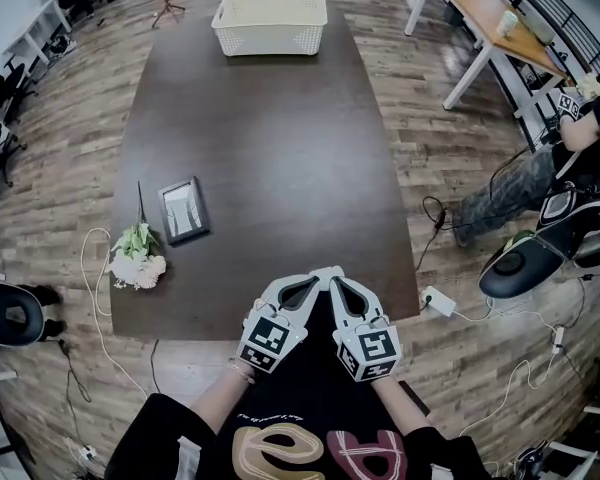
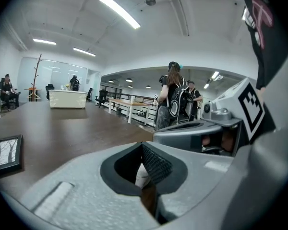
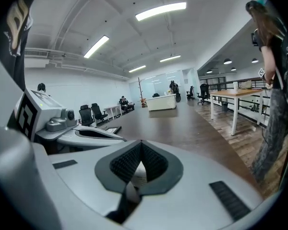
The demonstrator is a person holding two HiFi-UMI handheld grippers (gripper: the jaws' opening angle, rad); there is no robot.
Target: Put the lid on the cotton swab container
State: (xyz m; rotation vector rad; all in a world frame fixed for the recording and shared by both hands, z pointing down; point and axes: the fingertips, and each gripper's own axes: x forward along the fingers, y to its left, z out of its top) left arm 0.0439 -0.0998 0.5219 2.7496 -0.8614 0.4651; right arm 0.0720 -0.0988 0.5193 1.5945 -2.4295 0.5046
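Dark brown table (image 1: 260, 148), cream lattice-patterned basket (image 1: 270, 23), seemingly white flowers (image 1: 138, 266) with green leaves.

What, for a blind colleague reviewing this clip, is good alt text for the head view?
A person holds the left tongs and right tongs shut, side by side with tips close together, over the near edge of a dark table. On it lie a picture frame and white flower bouquet at left and a white basket at the far end.

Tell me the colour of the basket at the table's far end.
Cream white; the basket shows best in the head view.
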